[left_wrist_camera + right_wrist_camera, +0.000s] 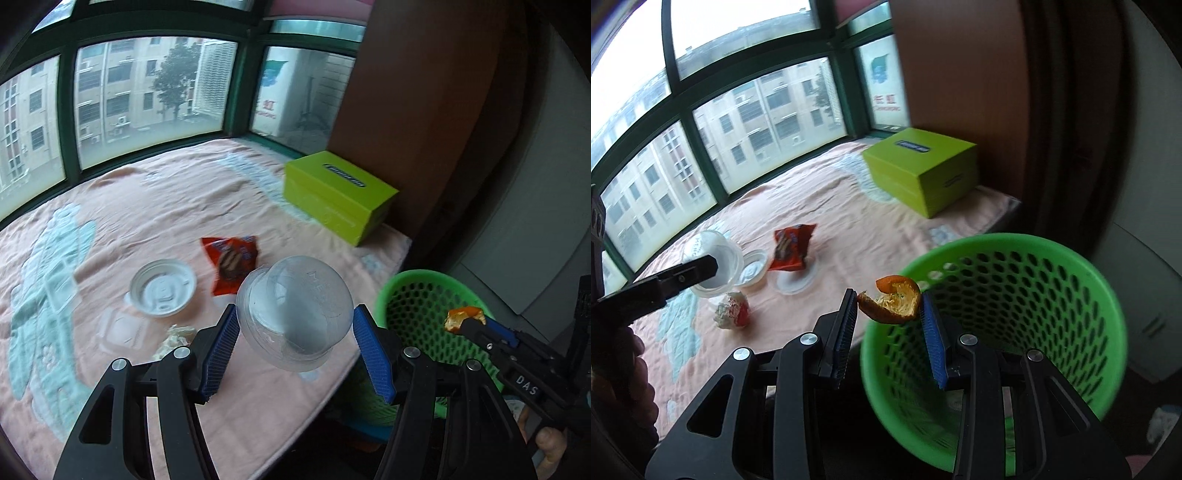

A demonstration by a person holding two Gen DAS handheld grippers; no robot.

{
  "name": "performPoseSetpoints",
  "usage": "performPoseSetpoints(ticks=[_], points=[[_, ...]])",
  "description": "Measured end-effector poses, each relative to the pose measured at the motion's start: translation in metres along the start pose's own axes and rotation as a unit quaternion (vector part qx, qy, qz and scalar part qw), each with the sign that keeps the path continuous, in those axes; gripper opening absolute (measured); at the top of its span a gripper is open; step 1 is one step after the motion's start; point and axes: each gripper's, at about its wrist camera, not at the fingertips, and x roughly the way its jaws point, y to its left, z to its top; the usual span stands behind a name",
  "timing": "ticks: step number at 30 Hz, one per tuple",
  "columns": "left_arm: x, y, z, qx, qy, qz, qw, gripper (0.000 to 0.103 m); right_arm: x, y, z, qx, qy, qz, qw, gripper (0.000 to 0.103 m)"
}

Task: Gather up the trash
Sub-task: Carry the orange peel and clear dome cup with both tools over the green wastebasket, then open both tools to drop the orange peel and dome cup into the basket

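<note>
My left gripper [293, 325] is shut on a clear plastic cup [295, 314] and holds it above the pink blanket [147, 206]. The cup also shows in the right wrist view [713, 258]. My right gripper [890, 306] is shut on an orange peel [892, 302] at the near rim of the green mesh basket [1071, 273]. The peel [463, 317] and the basket [424, 284] also show in the left wrist view. On the blanket lie a red snack wrapper [232, 266], a white lid [162, 288], a clear plastic piece [122, 328] and a crumpled wrapper [733, 310].
A lime green box [340, 195] stands at the blanket's far right, against a brown wall panel [424, 110]. Windows [147, 96] run along the far side. The basket stands off the blanket's right edge. A clear disc [796, 282] lies by the red wrapper.
</note>
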Motion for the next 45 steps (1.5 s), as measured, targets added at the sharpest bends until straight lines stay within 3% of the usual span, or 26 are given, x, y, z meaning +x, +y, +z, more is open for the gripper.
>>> performPoseSetpoints(ticks=[12,16,26,30,36,39,41,45], points=[[0.019,-0.070,0.014,0.050,0.009,-0.065,0.9966,0.061,-0.019,-0.050,-0.011,0.037,-0.003,-0.060,0.998,0.039],[0.025,-0.088,0.013,0.062,0.016,-0.080,0.9947,0.061,-0.024,-0.063,-0.016,0.050,-0.005,-0.072,0.996,0.052],[0.043,-0.121,0.007,0.086,0.040,-0.104,0.9900,0.061,-0.032,-0.080,-0.017,0.068,-0.012,-0.083,0.994,0.053],[0.051,-0.131,0.003,0.095,0.052,-0.108,0.9882,0.061,-0.040,-0.082,-0.016,0.070,-0.026,-0.091,0.993,0.065],[0.064,-0.142,-0.004,0.101,0.073,-0.119,0.9851,0.061,-0.049,-0.085,-0.016,0.067,-0.039,-0.105,0.991,0.069],[0.069,-0.149,-0.009,0.112,0.079,-0.126,0.9825,0.063,-0.050,-0.087,-0.016,0.071,-0.041,-0.107,0.991,0.070],[0.072,-0.151,-0.012,0.115,0.082,-0.123,0.9824,0.075,-0.050,-0.089,-0.016,0.072,-0.040,-0.110,0.991,0.070],[0.069,-0.147,-0.014,0.114,0.079,-0.122,0.9828,0.075,-0.049,-0.089,-0.014,0.074,-0.039,-0.110,0.990,0.071]])
